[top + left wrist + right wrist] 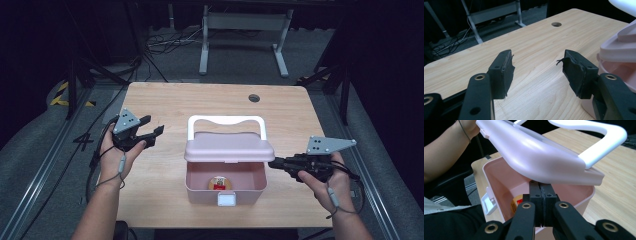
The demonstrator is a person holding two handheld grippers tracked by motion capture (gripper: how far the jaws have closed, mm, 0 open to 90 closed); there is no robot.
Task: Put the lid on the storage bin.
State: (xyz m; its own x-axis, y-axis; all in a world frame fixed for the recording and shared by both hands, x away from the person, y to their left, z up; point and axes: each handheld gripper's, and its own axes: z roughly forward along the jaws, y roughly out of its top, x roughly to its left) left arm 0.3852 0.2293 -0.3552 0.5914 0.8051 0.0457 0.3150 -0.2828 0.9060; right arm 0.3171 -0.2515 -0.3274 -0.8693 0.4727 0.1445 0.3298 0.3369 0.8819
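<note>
Dark floor with cables and a white desk frame (243,37) lies beyond the light wooden table (215,100), which has a round hole (254,98) near its far edge. From the high view, a pink box (225,182) stands at the middle of the near half of the table, its lid (229,146) raised and tilted with a white handle (226,121) arching behind it; a small yellow and red item (218,183) lies on the box floor, too small to identify. The left gripper (150,131) hangs over the table well to the left of the box, jaws parted and empty. The right gripper (276,163) reaches the box's right side with its tips under the lid's edge. In the left gripper view, the two black jaws stand wide apart over bare wood, nothing between them, with the box just beside the right jaw. In the right gripper view, the jaws are pressed fully together, their tips touching the underside of the lifted lid (541,160), seemingly propping it rather than gripping it; the open box (499,180) lies below.
</note>
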